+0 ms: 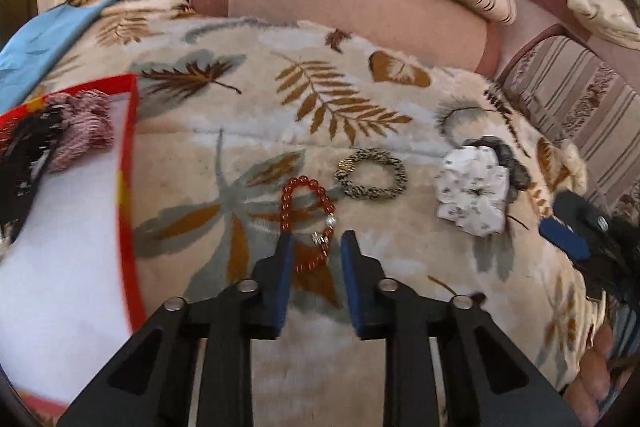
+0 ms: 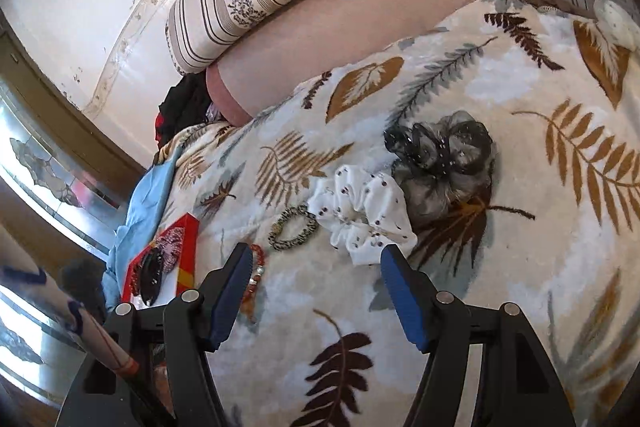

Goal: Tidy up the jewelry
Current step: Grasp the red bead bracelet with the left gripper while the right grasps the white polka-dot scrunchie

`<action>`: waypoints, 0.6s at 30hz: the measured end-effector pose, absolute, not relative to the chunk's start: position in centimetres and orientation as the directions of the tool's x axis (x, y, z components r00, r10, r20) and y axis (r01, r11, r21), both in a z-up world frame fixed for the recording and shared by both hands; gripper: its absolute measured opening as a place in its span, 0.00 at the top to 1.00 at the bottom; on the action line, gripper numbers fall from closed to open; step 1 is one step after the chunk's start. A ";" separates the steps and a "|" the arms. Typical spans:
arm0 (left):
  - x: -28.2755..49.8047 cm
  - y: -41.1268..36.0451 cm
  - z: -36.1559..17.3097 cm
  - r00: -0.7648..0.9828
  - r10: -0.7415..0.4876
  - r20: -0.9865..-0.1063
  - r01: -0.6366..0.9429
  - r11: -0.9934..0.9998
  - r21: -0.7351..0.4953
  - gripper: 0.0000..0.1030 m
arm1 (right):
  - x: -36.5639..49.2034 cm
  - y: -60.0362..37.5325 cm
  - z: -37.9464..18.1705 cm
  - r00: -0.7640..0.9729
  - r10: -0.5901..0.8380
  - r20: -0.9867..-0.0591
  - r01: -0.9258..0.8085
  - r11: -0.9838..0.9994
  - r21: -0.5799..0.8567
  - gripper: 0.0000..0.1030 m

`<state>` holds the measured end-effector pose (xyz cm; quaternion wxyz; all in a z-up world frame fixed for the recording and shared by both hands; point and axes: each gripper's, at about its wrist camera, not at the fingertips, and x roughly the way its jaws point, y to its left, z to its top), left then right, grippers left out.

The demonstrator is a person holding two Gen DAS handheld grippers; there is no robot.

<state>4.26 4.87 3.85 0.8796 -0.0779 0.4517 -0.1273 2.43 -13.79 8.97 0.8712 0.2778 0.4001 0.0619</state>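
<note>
The left tool (image 1: 316,239) hung low over the red bead bracelet (image 1: 306,211) on the leaf-print blanket (image 1: 240,155), fingers narrowed to a small gap. The bracelet's near loop lay between the blue pads (image 1: 285,267), but nothing was pinched yet: there was clear daylight on both sides of the beads. My read: this was the pick-up step for the bracelet, with the red-rimmed box (image 1: 128,147) to its left as the likely destination. The next move called for a last dip to the blanket and a squeeze on the bead strand, taken gently, since plush fabric could get caught in the pads along with it.

The right tool (image 2: 312,259) was spread wide and empty, poised near the white scrunchie (image 2: 360,219), with the black mesh scrunchie (image 2: 440,163) just behind that and the striped hair tie (image 2: 292,227) beside it.

The left wrist view gave the bracelet whole, its silver charm included, and the pink scrunchie (image 1: 80,131) and a dark hair clip (image 1: 24,163) already lying in the box. The right wrist view hid half the bracelet behind its own finger, yet showed the black scrunchie in full, which the left view only glimpsed behind the white one. It also took in the wall and the light switches.
</note>
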 end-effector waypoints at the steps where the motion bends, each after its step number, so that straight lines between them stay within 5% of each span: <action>1: 4.8 4.9 3.5 0.556 -0.280 -0.782 0.138 0.960 -0.245 0.82 | 2.5 -13.8 8.8 0.669 0.337 -0.663 0.113 0.835 0.538 0.31; 6: 7.1 4.9 1.4 0.505 -0.259 -0.823 0.095 0.965 -0.245 0.85 | 2.7 -13.9 8.9 0.677 0.367 -0.638 0.086 0.821 0.565 0.31; 13: 8.1 2.0 0.7 0.557 -0.116 -0.823 0.144 0.989 -0.042 0.93 | 2.7 -13.8 9.0 0.680 0.376 -0.629 0.079 0.815 0.573 0.31; 18: 7.2 3.0 2.7 0.602 -0.218 -0.768 0.172 0.975 -0.142 0.93 | 2.2 -14.9 9.0 0.691 0.323 -0.646 0.125 0.828 0.547 0.30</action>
